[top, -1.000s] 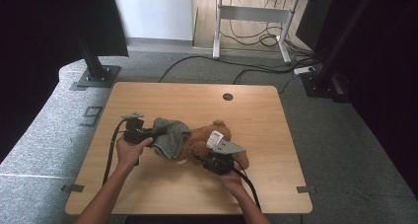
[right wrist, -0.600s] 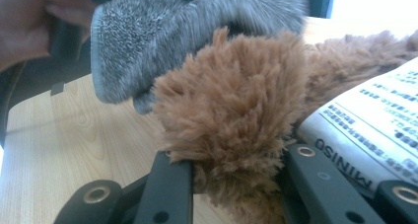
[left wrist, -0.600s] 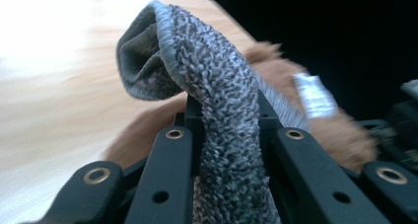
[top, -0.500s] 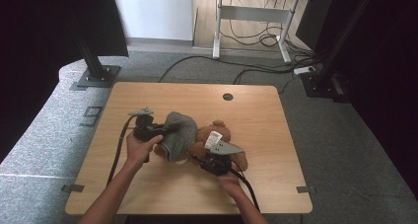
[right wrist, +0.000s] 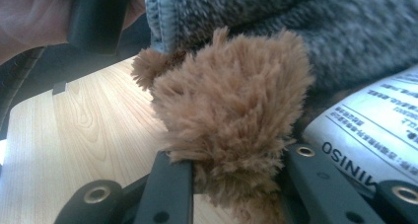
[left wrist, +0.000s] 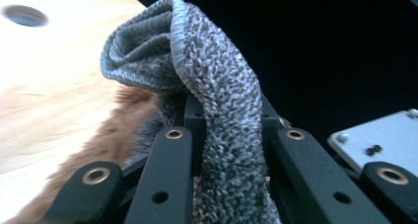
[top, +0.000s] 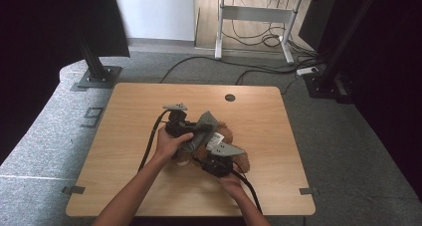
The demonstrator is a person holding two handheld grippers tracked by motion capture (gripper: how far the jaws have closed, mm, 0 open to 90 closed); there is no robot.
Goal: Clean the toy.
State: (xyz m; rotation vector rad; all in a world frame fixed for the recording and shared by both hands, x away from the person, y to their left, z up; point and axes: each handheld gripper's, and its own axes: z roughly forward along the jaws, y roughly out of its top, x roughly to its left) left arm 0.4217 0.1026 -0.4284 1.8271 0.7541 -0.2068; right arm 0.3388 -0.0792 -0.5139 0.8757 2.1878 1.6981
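Note:
A brown plush toy lies at the middle of the wooden table; its fur is pinched between the jaws of my right gripper, which is shut on it. A grey knitted garment is draped over the toy. My left gripper is shut on a fold of that grey knit, lifted just above the toy's brown fur. A white printed tag hangs from the toy beside the right jaws. The person's left hand is seen beyond the toy in the right gripper view.
A round cable hole is in the table's far edge. Black cables trail from both grippers toward the near edge. Black stand feet sit on the grey floor beyond the table, with a white desk frame farther back.
My left gripper has moved rightward and slightly up, pulling the grey knit over the plush toy. The right gripper has stayed in place on the toy.

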